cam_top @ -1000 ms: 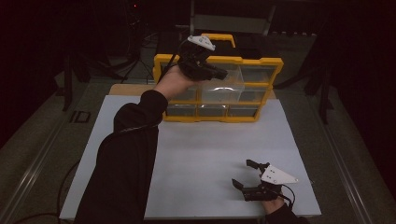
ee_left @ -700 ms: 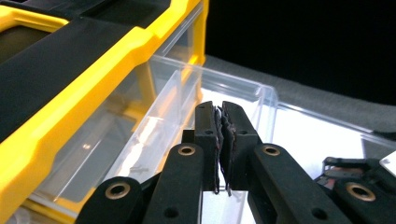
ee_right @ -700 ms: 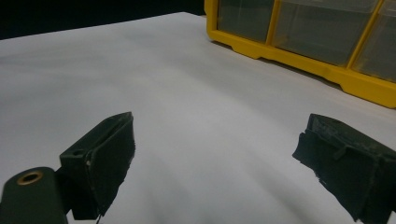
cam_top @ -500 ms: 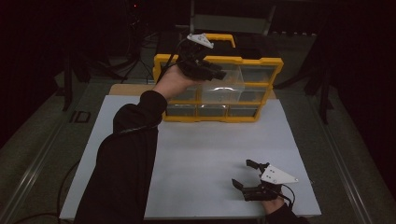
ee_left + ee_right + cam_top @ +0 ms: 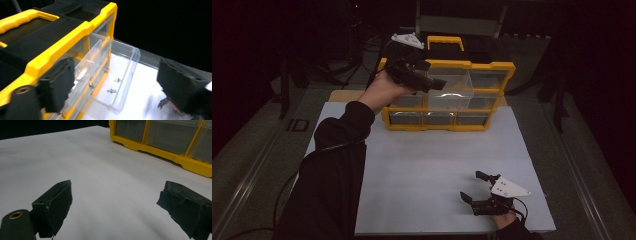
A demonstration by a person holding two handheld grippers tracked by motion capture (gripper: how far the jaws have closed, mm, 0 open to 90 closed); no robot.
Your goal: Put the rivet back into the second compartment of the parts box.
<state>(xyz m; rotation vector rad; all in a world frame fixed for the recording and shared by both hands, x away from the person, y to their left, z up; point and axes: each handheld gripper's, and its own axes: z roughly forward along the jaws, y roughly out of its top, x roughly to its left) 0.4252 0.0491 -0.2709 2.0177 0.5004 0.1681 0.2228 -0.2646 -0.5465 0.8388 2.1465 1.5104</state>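
A yellow organiser (image 5: 447, 122) with clear drawers stands upright at the back of the white table (image 5: 432, 165). One clear top-row drawer (image 5: 122, 75) is pulled out and holds a few small screws (image 5: 111, 91). My left gripper (image 5: 430, 75) is raised at the organiser's upper left corner, beside that drawer. Its jaws stand open in the left gripper view (image 5: 117, 85), with the drawer seen between them but not touched. My right gripper (image 5: 474, 186) rests low near the table's front right, open with nothing in it (image 5: 115, 202).
The organiser has a black top with a yellow carry handle (image 5: 22, 20). Its lower drawers (image 5: 172, 135) are closed. A black sleeve (image 5: 332, 170) lies across the table's left side. Dark floor and stands surround the table.
My left gripper has shifted slightly to the left at the organiser's top. The right gripper has stayed put.
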